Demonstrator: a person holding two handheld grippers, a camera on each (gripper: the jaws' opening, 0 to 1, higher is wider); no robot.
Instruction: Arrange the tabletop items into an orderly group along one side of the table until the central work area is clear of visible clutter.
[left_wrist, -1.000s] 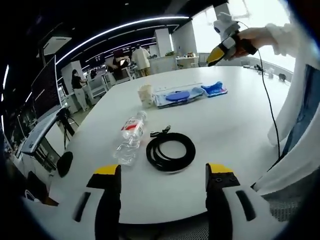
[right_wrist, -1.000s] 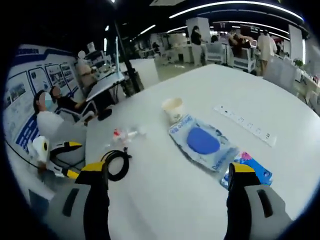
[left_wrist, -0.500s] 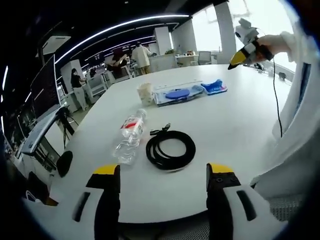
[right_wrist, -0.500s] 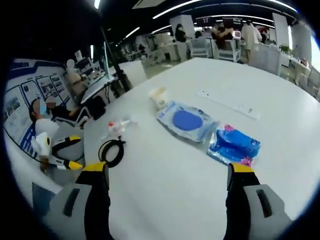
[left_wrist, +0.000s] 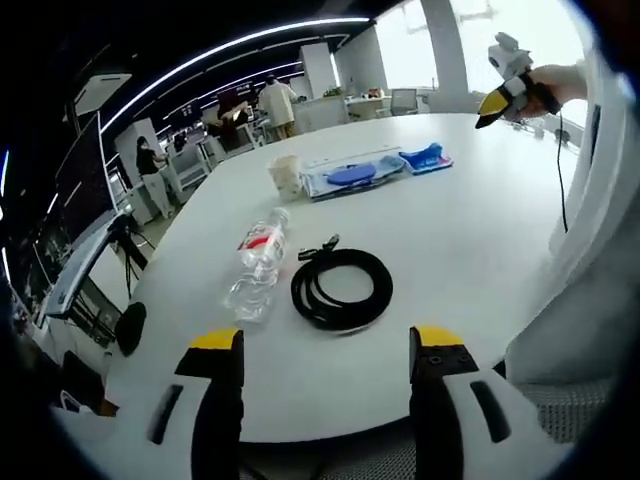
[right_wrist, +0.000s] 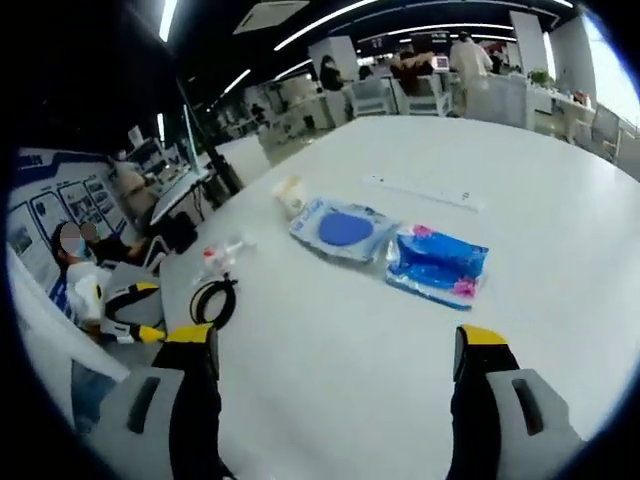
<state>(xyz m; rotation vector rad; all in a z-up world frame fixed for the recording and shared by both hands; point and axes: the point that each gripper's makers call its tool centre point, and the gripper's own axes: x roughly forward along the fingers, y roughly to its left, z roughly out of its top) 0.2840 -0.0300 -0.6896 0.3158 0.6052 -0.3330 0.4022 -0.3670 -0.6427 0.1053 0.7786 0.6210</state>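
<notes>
a wide white counter (left_wrist: 470, 240) takes up most of both views, with an open office and several people standing far behind it. in the left gripper view, the left hand-held gripper (left_wrist: 325, 345) sits low at the near edge of the counter, its two yellow-tipped jaws spread well apart with nothing between them. the right hand-held gripper (right_wrist: 335, 345) hangs above the counter in the right gripper view, its jaws likewise spread wide and empty; in the left gripper view it appears far off at the upper right, held in a person's hand (left_wrist: 560, 85) with a white sleeve. a clear packet holding a blue round thing (right_wrist: 343, 229) lies flat towards the far side of the counter, and a smaller blue packet (right_wrist: 436, 265) lies just beside it. a coil of black cable (left_wrist: 341, 288) lies on the counter near the left hand-held gripper, and a clear plastic bottle with a red label (left_wrist: 254, 266) lies on its side just beside the coil. a small pale cup (left_wrist: 286, 176) stands upright next to the clear packet. a long white power strip (right_wrist: 425, 191) lies beyond the packets.
</notes>
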